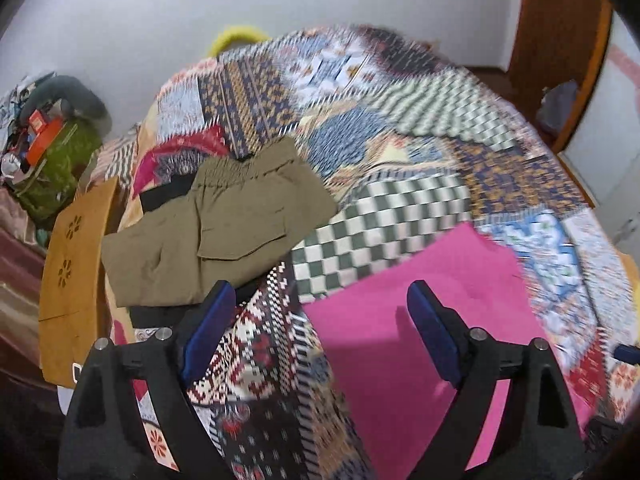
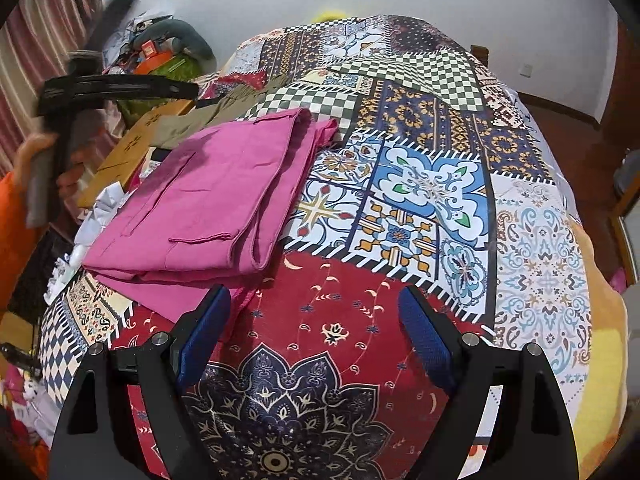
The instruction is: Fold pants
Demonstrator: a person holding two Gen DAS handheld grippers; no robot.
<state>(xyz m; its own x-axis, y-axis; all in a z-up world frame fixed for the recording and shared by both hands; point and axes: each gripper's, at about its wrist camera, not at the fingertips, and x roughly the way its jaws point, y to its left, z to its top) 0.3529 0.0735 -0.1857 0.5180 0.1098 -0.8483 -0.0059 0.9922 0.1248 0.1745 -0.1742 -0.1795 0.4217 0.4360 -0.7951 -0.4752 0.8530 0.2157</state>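
The bed (image 2: 420,184), w/ its patchwork cover, fills both views. Two pairs of pants lie on it toward the left edge.

The pink pants (image 2: 208,208) lie folded into a flat stack w/ layered edges at the right side, a pocket seam up top. They look done, judging by the tidy stack. The olive pants (image 1: 224,220) lie beyond them, also flat & folded, waistband at the far end, cargo pocket up, partly over a black item (image 1: 164,196). So the fold step seems finished or between garments; can't tell which pair is the current one.

Left gripper (image 1: 320,320): jaws wide apart, nothing between them, hanging over the cover w/ the pink pants' corner just under/beside its right finger & the olive pants just past its left finger. View is motion-blurred.

Right gripper (image 2: 316,324): jaws wide apart, empty, over the red panel; the pink stack's near edge sits just beside its left finger, not touching as far as visible.

Next move, prob.: either smooth/shift the pink stack, needing both jaws to come down on its near edge, or reach for another garment. Risk: a one-sided grab would pull the layers apart.
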